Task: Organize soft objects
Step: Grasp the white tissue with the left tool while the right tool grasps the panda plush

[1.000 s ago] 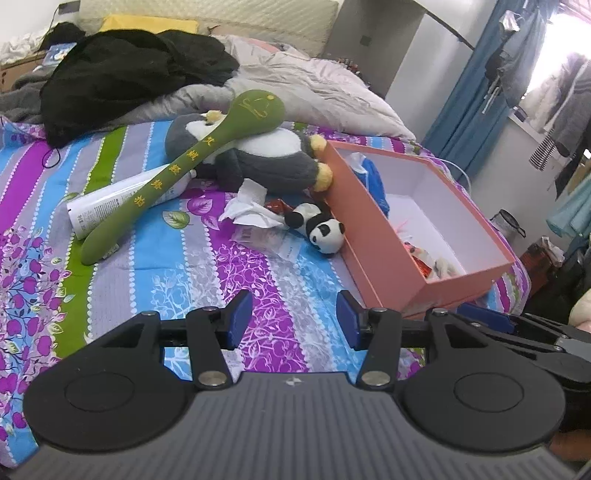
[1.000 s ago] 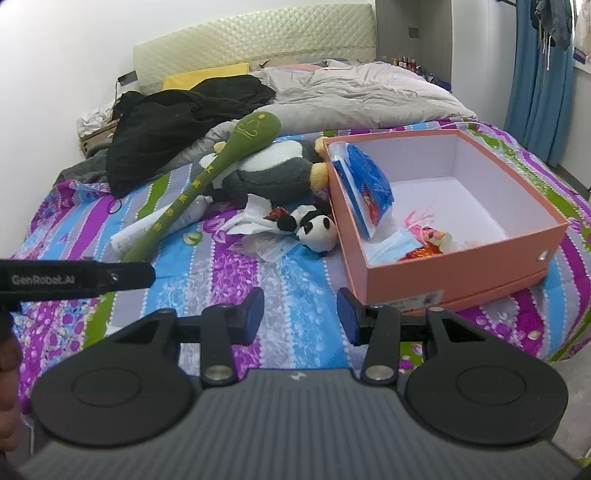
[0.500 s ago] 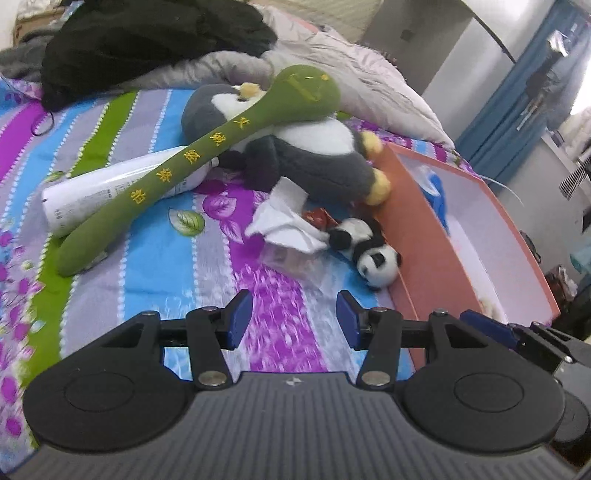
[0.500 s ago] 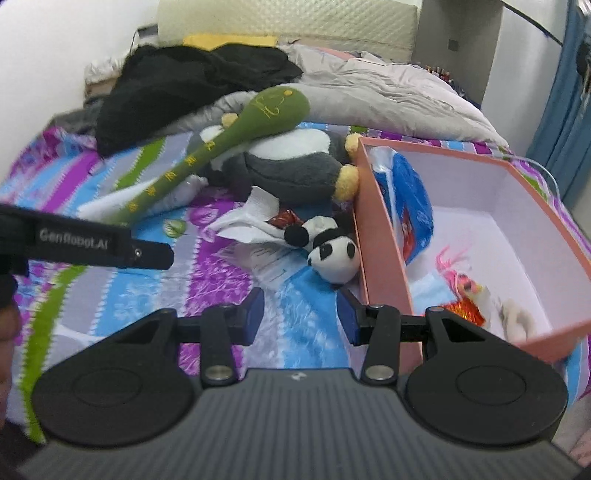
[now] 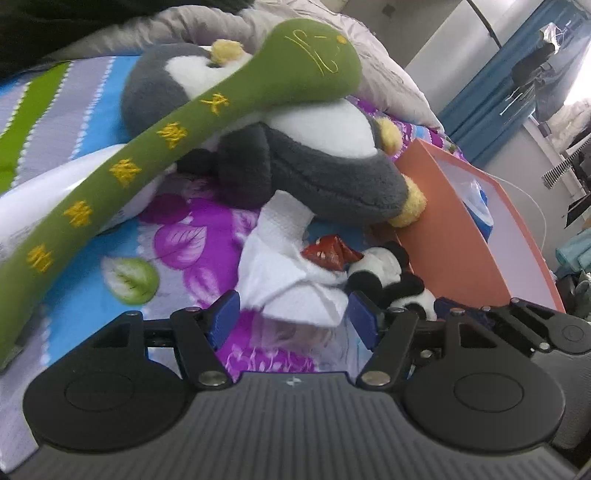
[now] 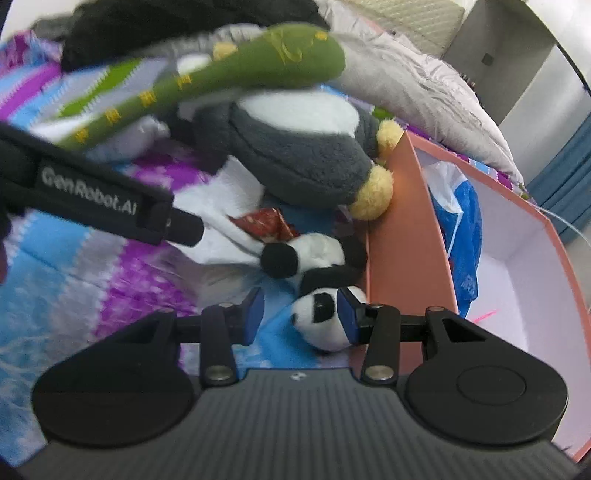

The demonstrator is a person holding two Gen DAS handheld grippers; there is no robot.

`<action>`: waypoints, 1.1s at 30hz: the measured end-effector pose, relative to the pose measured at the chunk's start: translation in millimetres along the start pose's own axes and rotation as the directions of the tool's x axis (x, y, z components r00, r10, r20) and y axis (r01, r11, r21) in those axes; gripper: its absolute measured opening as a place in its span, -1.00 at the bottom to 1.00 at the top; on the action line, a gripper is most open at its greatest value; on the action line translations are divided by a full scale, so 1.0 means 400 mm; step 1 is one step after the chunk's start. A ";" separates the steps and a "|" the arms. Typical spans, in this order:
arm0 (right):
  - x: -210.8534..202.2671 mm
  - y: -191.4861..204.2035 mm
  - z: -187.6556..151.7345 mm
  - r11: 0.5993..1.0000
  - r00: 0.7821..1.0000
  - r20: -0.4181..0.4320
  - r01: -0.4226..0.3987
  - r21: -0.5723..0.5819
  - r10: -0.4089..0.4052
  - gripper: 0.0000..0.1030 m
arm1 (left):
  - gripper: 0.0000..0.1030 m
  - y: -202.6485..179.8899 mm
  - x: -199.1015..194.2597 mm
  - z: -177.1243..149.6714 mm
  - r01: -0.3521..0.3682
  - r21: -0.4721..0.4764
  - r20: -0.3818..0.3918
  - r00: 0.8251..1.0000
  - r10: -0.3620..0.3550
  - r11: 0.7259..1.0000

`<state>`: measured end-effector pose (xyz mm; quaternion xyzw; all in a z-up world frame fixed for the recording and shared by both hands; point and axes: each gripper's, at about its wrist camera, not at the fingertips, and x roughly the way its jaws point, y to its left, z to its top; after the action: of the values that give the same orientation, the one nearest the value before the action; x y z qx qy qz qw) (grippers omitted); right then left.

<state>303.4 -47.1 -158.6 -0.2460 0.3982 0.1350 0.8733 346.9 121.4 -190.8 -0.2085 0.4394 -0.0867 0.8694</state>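
Observation:
A crumpled white tissue (image 5: 284,266) lies on the striped bedspread, its lower edge between the opening jaws of my left gripper (image 5: 294,316); the pads do not press it. Beside it are a red wrapper (image 5: 328,253) and a small panda plush (image 5: 388,273). My right gripper (image 6: 300,315) is open around the panda's head (image 6: 321,325), the right pad at its side, the left pad apart. Behind them a grey penguin plush (image 5: 314,158) lies under a long green plush stick (image 5: 184,136). The left gripper's finger (image 6: 110,199) crosses the right wrist view.
An open orange box (image 6: 399,240) stands right of the panda, with a blue plastic bag (image 6: 461,229) inside. A white tube (image 5: 37,199) lies under the green stick. A grey duvet (image 6: 424,85) and dark clothes (image 6: 147,22) are heaped behind.
Both grippers have come forward and down to the pile. The left jaws have widened around the tissue's edge. The right gripper has rolled and now has the panda's head between its pads.

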 end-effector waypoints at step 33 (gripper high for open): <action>0.011 0.027 -0.069 0.985 0.976 0.163 0.157 -0.071 -0.144 -0.73 | -0.88 -0.024 -0.098 -0.109 -0.065 -0.079 0.185 0.980 0.079 0.995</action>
<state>284.4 -52.8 -180.9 -0.3002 0.3025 0.1040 0.8986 289.0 113.4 -181.1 -0.2314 0.3657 -0.0192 0.9013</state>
